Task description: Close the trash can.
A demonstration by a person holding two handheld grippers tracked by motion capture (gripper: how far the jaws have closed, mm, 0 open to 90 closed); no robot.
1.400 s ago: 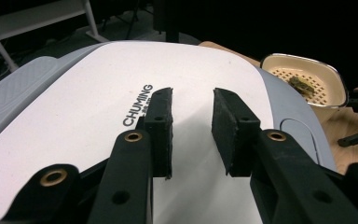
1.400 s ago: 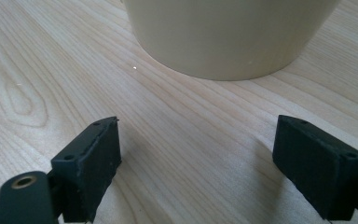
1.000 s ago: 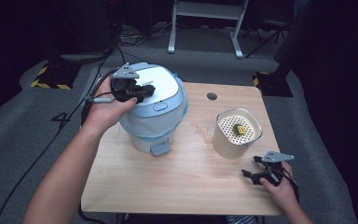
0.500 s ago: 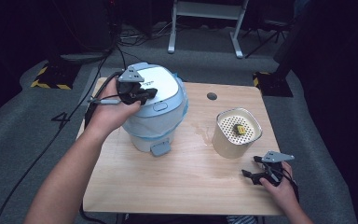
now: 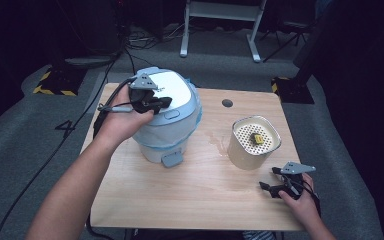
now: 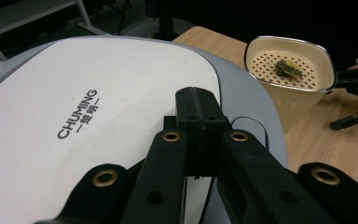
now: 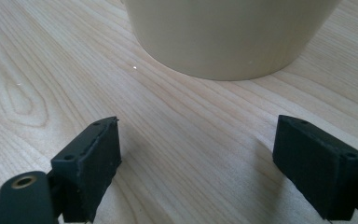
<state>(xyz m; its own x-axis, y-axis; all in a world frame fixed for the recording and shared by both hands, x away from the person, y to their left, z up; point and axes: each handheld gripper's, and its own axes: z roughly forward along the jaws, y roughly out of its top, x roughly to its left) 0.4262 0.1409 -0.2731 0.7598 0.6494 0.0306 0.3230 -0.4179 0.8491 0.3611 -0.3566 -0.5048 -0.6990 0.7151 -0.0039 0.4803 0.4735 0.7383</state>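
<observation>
White and pale blue, the rice cooker (image 5: 166, 117) stands at the left of the tabletop (image 5: 205, 200), lid down, and the left gripper (image 5: 152, 101) rests over that lid with its fingers (image 6: 200, 116) pressed together on nothing, their tips just short of the lid's release button (image 5: 172, 114). To open it cleanly, I would press the closed tips squarely down on that button (not on the smooth lid panel, where they could skid) and keep the wrist clear of the lid's swing. Near the tabletop's front right corner, the right gripper (image 5: 278, 185) sits low with its fingers (image 7: 91, 163) spread wide, just beside the cream perforated container (image 5: 254, 142).
</observation>
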